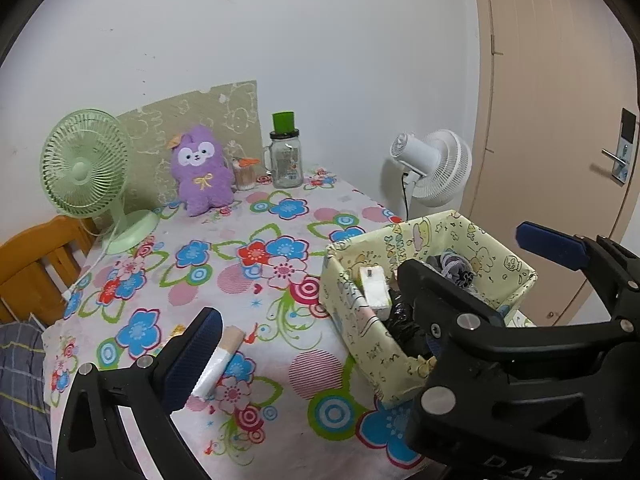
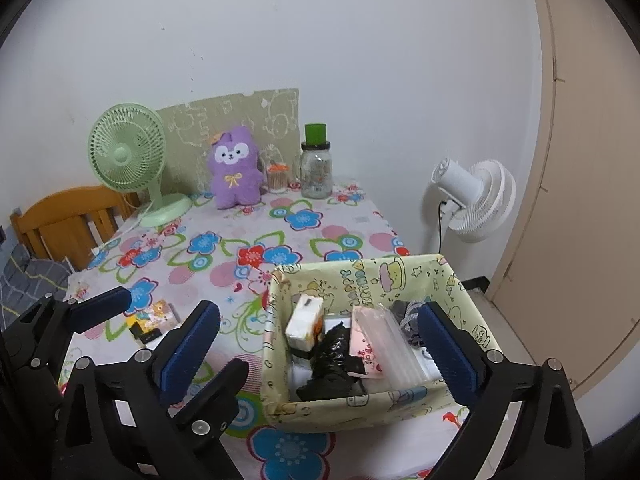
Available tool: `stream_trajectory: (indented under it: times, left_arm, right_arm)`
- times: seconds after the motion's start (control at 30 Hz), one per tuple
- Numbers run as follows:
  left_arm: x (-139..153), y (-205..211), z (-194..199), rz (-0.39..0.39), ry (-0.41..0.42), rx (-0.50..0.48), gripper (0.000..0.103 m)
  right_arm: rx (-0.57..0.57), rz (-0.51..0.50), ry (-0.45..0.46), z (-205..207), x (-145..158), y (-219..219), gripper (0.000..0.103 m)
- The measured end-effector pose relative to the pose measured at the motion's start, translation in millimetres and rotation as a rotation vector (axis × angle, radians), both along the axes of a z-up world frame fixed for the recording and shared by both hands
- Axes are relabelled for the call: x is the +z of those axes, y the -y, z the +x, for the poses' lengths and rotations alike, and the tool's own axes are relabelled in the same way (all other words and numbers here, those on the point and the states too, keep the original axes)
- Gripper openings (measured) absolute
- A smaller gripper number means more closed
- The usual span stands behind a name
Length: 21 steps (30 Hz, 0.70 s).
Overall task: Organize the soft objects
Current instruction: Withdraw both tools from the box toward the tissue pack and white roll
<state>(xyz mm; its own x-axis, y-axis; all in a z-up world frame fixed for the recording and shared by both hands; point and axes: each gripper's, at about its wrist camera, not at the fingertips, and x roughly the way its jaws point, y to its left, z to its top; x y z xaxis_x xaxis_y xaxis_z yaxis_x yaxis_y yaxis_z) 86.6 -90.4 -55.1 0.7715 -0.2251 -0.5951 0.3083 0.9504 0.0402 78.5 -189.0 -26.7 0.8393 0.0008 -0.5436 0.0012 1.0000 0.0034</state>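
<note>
Both grippers hover with jaws spread wide and nothing between the pads: the left gripper (image 1: 368,276) over the table's near edge, the right gripper (image 2: 324,344) straddling the yellow-green box (image 2: 352,410). The box sits at the table's near right corner, holding a tissue pack (image 2: 304,322), a black bag (image 2: 330,360) and a clear packet (image 2: 384,344); its wall reads "HAPPY BIRTHDAY". Left of it a small wrapped roll (image 1: 224,358) lies pointing away, tilted right. The flowered tablecloth (image 1: 224,240) beyond is open. By the wall a purple plush toy (image 1: 202,170) sits upright.
</note>
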Motion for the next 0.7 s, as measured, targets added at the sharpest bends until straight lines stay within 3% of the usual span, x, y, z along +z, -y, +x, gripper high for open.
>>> stream_trajectory:
  times: [0.7]
  left_arm:
    - [6.1,-48.3,-29.6,0.001,0.037,0.058,0.103]
  right_arm:
    - [0.056,-0.018,0.040,-27.7,7.4,-46.0,0.103]
